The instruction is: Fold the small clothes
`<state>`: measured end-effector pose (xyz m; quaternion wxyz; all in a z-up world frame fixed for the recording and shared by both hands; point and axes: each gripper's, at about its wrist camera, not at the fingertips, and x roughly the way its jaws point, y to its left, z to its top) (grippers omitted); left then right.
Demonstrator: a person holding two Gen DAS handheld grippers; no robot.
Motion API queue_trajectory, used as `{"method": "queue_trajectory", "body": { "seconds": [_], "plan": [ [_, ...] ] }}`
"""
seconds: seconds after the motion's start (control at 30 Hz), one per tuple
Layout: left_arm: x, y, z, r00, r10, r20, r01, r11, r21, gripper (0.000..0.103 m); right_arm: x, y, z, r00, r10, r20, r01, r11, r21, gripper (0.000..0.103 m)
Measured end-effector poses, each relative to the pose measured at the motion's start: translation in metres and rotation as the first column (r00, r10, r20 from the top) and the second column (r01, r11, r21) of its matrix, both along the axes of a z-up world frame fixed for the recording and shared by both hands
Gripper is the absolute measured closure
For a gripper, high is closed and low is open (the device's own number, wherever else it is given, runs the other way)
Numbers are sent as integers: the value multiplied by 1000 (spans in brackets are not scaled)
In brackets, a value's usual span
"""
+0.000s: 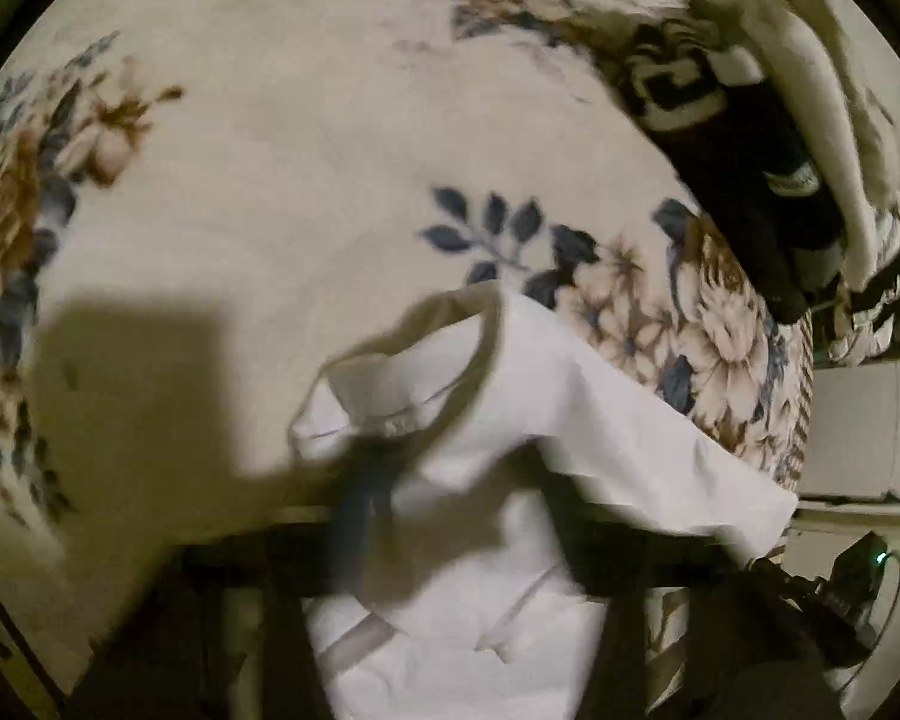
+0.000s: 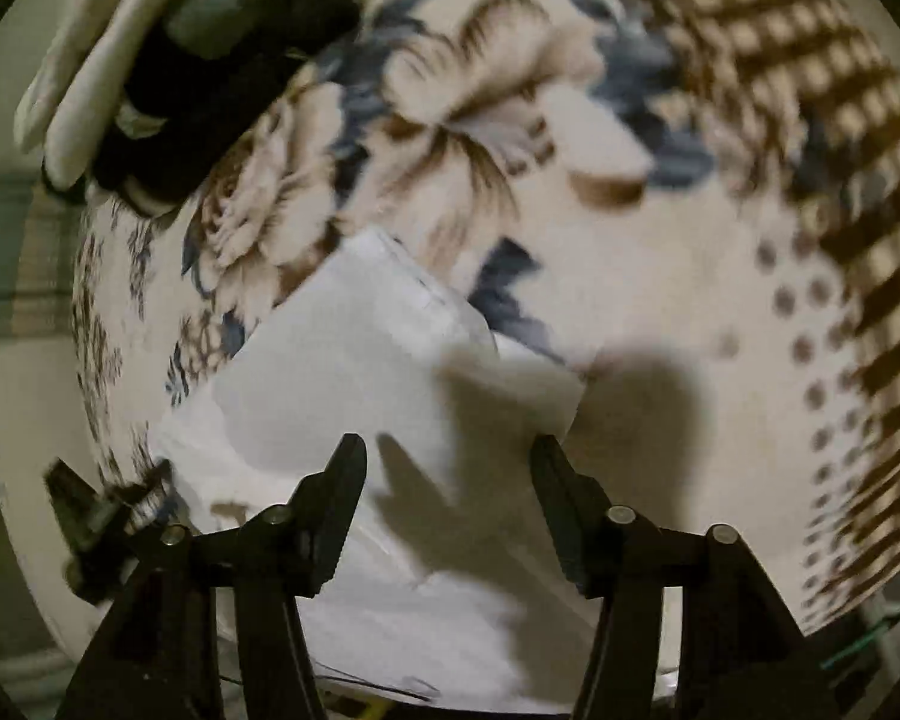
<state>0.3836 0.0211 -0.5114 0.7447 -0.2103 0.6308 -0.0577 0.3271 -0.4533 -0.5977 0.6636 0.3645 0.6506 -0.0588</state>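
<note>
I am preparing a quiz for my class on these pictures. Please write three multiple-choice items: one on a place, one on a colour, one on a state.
1. In the left wrist view, where does the pile of clothes lie on the floral blanket?
A. upper right
B. lower left
C. centre

2. What colour is the garment below the right tongs?
A. red
B. white
C. green

3. How do the right tongs stand?
A. shut on a black sock
B. out of view
C. open

Answers:
1 A: the dark and cream pile sits at the upper right edge of the blanket.
2 B: the cloth is plain white against the flower pattern.
3 C: the two fingers stand well apart, with the garment showing between them.
</note>
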Motion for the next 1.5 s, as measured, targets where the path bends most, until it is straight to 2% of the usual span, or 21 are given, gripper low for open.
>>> {"method": "queue_trajectory", "body": {
  "seconds": [0.07, 0.13, 0.3, 0.4, 0.5, 0.57, 0.63, 0.67, 0.77, 0.8, 0.83, 0.87, 0.9, 1.07, 1.17, 1.27, 1.33, 1.37, 1.4, 1.47, 1.5],
  "plan": [
    [-9, -8, 9, 998, -44, 40, 42, 999, 32, 98, -3, 3, -3, 1000, -7, -4, 7, 1000, -7, 100],
    [-21, -6, 23, 996, -52, 74, 48, 998, 43, 99, -7, 8, 5, 1000, 5, 17, -5, 999, -42, 102],
    [-45, 7, 50, 997, -28, 74, 28, 1000, 8, 99, -26, 5, 36, 999, 22, 43, -18, 996, -84, 103],
    [-50, 13, 45, 999, -24, 41, 24, 1000, 13, 99, -41, -8, 47, 999, 10, 35, -7, 996, -85, 103],
    [-47, 16, 27, 1000, -7, -1, 7, 1000, 8, 99, -48, -17, 44, 999, 28, 32, -27, 999, -36, 102],
    [-45, 16, 22, 1000, -17, 0, 17, 1000, 20, 99, -47, -20, 32, 1000, 7, 22, -7, 1000, 23, 96],
    [-41, 13, 21, 1000, -26, 9, 26, 999, 31, 99, -41, -20, 19, 1000, -8, 20, 7, 999, 48, 70],
    [-40, 13, 20, 1000, -27, 12, 27, 999, 33, 99, -39, -21, 11, 999, -26, 21, 25, 998, 52, 53],
    [-36, 12, 18, 1000, -29, 11, 29, 999, 41, 99, -33, -21, -12, 996, -88, 16, 86, 992, 94, 53],
    [-36, 12, 17, 999, -30, 10, 30, 999, 43, 99, -32, -20, -17, 994, -105, 16, 103, 989, 102, 54],
    [-36, 12, 18, 999, -31, 9, 31, 998, 46, 99, -31, -20, -19, 991, -132, 33, 129, 987, 100, 61],
    [-36, 13, 19, 999, -31, 10, 31, 998, 48, 99, -31, -19, -19, 988, -148, 49, 143, 985, 91, 96],
    [-37, 13, 22, 999, -31, 12, 30, 998, 49, 99, -29, -15, -15, 989, -139, 56, 136, 989, 67, 99],
    [-47, 13, 34, 999, -52, 13, 51, 997, 66, 98, -34, -5, 23, 992, -86, 88, 87, 996, -6, 100],
    [-49, 14, 15, 997, -60, -56, 63, 997, 46, 95, -45, -8, 22, 998, -57, -7, 57, 998, -19, 100],
    [-47, 17, 9, 994, -54, -95, 55, 998, 6, 91, -56, -14, 0, 991, -54, -119, 55, 998, 9, 99],
    [-45, 22, 23, 997, -42, -68, 42, 999, -6, 75, -54, -18, -5, 988, -28, -154, 27, 1000, -8, 90],
    [-43, 25, 31, 998, -38, -44, 37, 999, -14, 59, -52, -18, 0, 990, -8, -138, 3, 999, -37, 80],
    [-40, 29, 40, 1000, -27, -4, 27, 999, -37, 43, -48, -19, 8, 995, 10, -101, -17, 998, -61, 60],
    [-33, 32, 45, 999, -21, 45, 24, 997, -70, 39, -40, -19, 24, 999, 44, -5, -45, 997, -70, 36],
    [-27, 31, 43, 998, -31, 54, 35, 997, -75, 39, -34, -18, 29, 997, 61, 40, -58, 997, -58, 27]
  ]
}}
